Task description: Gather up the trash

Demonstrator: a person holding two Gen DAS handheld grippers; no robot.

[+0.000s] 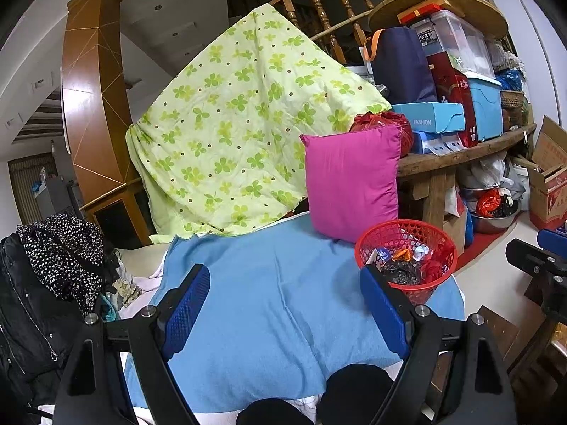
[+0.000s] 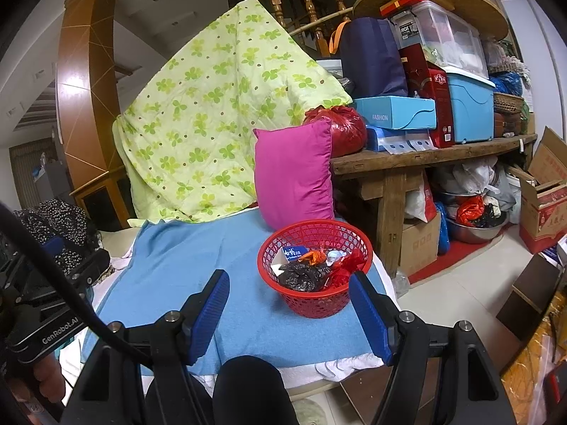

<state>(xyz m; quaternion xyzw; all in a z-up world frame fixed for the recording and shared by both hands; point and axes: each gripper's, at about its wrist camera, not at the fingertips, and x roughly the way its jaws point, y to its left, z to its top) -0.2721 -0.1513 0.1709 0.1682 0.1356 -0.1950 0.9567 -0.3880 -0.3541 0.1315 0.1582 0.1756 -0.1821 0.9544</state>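
Sitting right of centre in the right wrist view, one red basket rests on one blue blanket and already holds a small heap of trash: one crumpled black bag, one orange scrap, one white-and-blue packet and some red wrapping can be told apart; the rest is too tangled to count. In the left wrist view the same basket shows at centre right.

Two tools are in play. The right tool, in the lower middle of its frame, has both blue fingers spread with nothing between them; its right finger overlaps the basket's rim in the picture, though contact cannot be told. The left tool likewise stands wide and empty above the blanket.

Just behind the basket leans one magenta pillow, and to its upper left hangs one green clover-print quilt. At upper right, one wooden table carries one tied red bag, two plastic bins, one clear and one blue, and one blue carton marked FASHION.
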